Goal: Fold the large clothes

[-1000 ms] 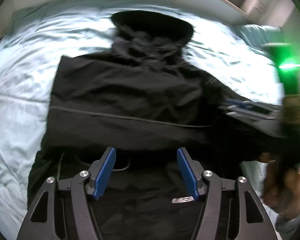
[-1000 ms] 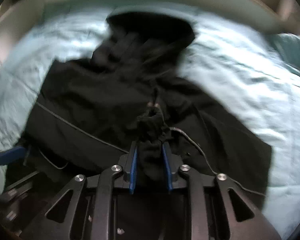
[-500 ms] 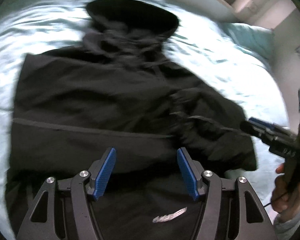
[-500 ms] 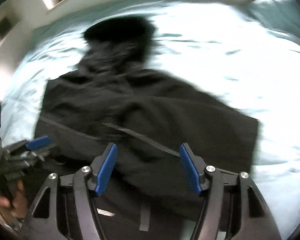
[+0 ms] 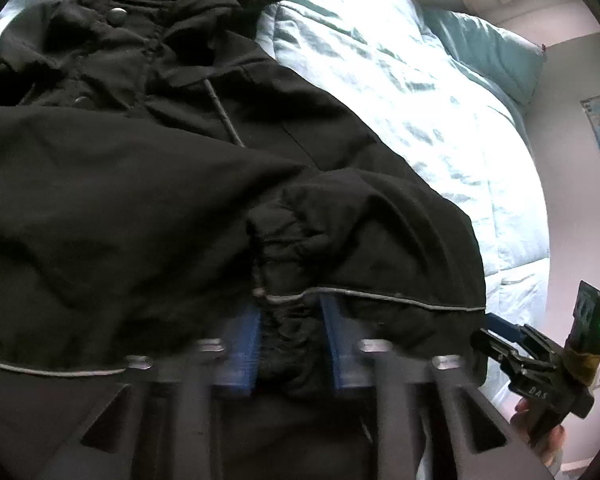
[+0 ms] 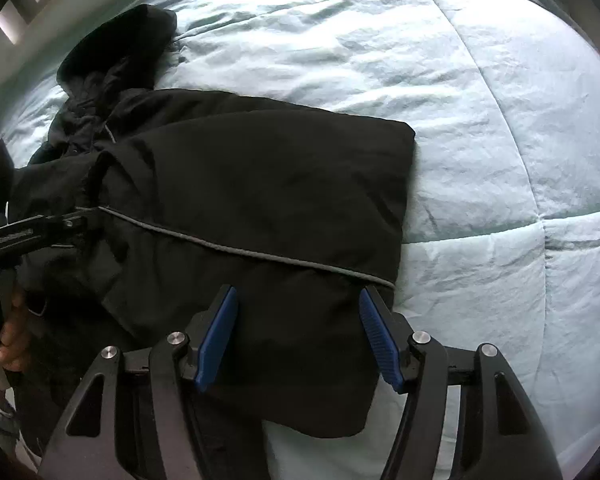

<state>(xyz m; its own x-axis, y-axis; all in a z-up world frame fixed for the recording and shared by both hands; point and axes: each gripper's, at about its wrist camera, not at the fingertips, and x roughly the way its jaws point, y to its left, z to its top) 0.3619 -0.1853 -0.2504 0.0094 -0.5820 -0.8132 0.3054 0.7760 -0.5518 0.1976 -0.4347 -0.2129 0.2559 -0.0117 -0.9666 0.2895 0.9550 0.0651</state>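
The black jacket (image 6: 260, 200) lay spread on the pale blue bed (image 6: 480, 140), its hood toward the headboard and one side folded over the body. The left gripper (image 5: 290, 344) was clenched on a bunched fold near the grey piping, while the right gripper (image 6: 296, 332) hovered released, blue pads wide apart, over the jacket's lower edge.

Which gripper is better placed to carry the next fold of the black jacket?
Left. The left gripper is closing on bunched jacket fabric at the cuff, while the right gripper hangs open above the flat folded side, holding nothing.
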